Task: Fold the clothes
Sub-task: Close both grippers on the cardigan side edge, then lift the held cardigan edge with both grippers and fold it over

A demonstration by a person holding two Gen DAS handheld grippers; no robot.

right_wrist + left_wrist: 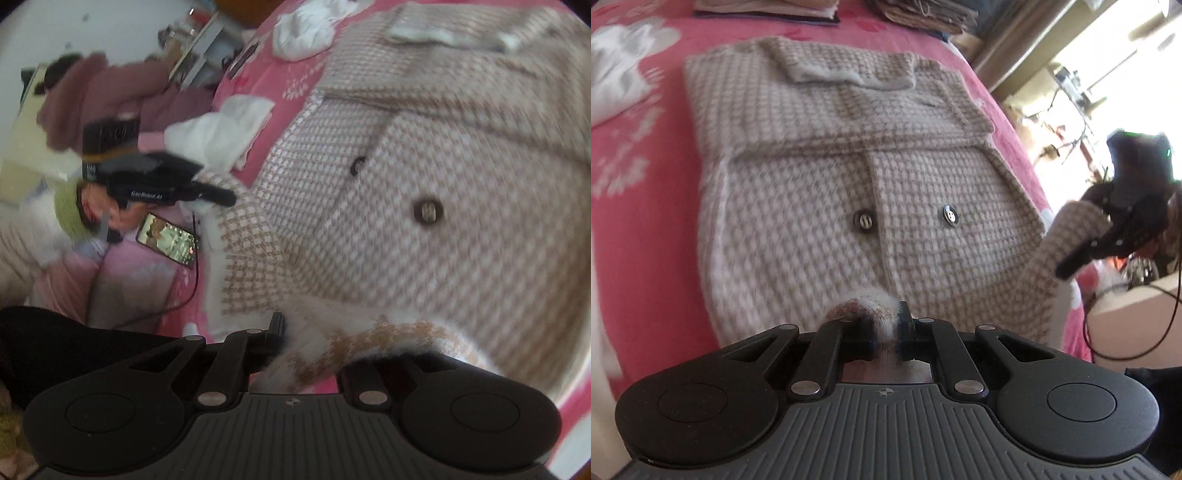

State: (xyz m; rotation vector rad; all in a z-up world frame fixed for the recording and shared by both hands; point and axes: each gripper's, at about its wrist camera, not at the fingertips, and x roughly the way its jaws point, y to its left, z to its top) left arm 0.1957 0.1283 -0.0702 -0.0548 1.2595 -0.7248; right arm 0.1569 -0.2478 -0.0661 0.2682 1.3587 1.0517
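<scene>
While both grippers, left gripper [882, 325] and right gripper [314, 354], pinch the houndstooth coat [849, 177] hem, we lift evenly, keeping corners level.

home bedroom | pink bedspread [646, 229] | folded clothes stack [923, 14] | phone [166, 240]

Fuzzy woven coat [820, 177], glossy buttons [864, 221], matt plastic gripper [882, 321]
</scene>
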